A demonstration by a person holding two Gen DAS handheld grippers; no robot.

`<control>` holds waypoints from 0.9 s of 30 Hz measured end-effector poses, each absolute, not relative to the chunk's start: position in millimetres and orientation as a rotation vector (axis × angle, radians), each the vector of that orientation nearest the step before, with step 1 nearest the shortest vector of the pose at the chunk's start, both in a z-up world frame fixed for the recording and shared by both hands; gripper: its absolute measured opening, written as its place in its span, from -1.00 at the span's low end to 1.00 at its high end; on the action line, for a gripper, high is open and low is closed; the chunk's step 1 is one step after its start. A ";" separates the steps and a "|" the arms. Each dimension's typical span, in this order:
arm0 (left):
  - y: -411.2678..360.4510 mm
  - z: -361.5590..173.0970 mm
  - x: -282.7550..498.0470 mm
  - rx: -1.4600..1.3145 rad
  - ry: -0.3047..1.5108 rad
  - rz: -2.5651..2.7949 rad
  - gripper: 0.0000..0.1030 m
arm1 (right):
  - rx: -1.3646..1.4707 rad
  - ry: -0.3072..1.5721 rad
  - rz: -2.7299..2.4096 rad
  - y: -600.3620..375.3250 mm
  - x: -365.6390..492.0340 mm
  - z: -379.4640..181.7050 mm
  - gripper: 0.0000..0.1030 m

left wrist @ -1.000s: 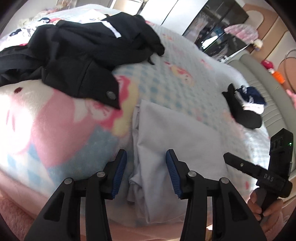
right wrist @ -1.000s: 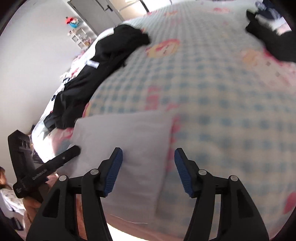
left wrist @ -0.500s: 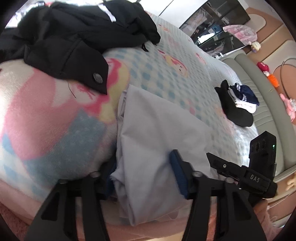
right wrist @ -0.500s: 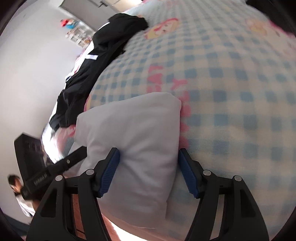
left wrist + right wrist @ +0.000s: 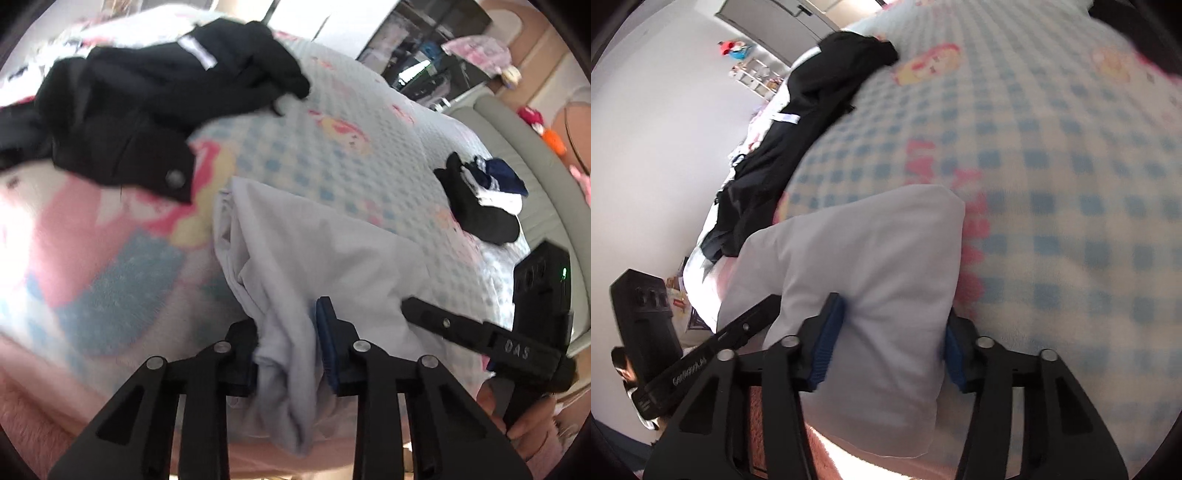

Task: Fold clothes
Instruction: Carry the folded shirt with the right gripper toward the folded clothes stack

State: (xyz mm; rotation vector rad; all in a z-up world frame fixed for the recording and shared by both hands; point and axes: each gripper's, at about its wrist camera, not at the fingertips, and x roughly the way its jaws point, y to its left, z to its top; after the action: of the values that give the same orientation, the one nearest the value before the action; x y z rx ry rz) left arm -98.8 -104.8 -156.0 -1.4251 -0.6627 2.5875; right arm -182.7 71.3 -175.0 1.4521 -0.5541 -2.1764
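Observation:
A folded pale lavender-white garment (image 5: 325,251) lies at the near edge of the bed on a blue-checked blanket (image 5: 332,147). My left gripper (image 5: 286,350) is shut on its bunched near-left edge, the cloth pinched between the blue pads. In the right wrist view my right gripper (image 5: 886,343) has closed in around the same garment (image 5: 871,258) at its near-right edge; cloth bulges between the jaws. Each gripper shows in the other's view: the right one (image 5: 517,339), the left one (image 5: 683,362).
A heap of black clothes (image 5: 147,103) lies at the far left of the bed. A small pile of dark and white socks (image 5: 480,199) sits at the right near the grey headboard (image 5: 535,177). A dark cabinet (image 5: 436,55) stands behind.
Both grippers moved forward onto the garment's near edge and closed on it from open. The left edge of the cloth is now bunched and lifted.

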 end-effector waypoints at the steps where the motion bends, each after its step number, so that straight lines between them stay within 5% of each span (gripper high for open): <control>1: -104.2 -157.5 -98.6 -1.434 -0.672 2.579 -0.45 | 1.440 -0.565 -2.175 73.3 -182.2 -169.0 -0.16; 4: -102.4 -162.1 -97.9 -1.462 -0.701 2.552 -0.45 | 1.400 -0.596 -2.190 82.8 -178.0 -151.3 -0.20; 7: -100.6 -166.8 -97.2 -1.489 -0.729 2.525 -0.45 | 1.461 -0.573 -2.194 84.2 -179.9 -163.7 0.26; 10: -98.8 -171.4 -96.5 -1.516 -0.757 2.497 -0.39 | 1.538 -0.568 -2.140 83.6 -183.2 -193.4 0.29; 17: -59.2 -131.6 -91.9 -1.464 -0.616 2.496 -0.51 | 1.419 -0.600 -2.174 100.6 -173.8 -165.0 -0.38; 27: 91.8 -86.1 -159.4 -1.344 -0.492 2.263 -0.52 | 1.357 -0.602 -2.440 249.4 -182.0 -74.6 -0.40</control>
State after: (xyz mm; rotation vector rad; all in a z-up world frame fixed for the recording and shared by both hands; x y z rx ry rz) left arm -159.4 91.8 -86.1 -1.3437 -0.4917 2.2629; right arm -182.0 249.4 -74.6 1.3566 -0.6022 -2.4400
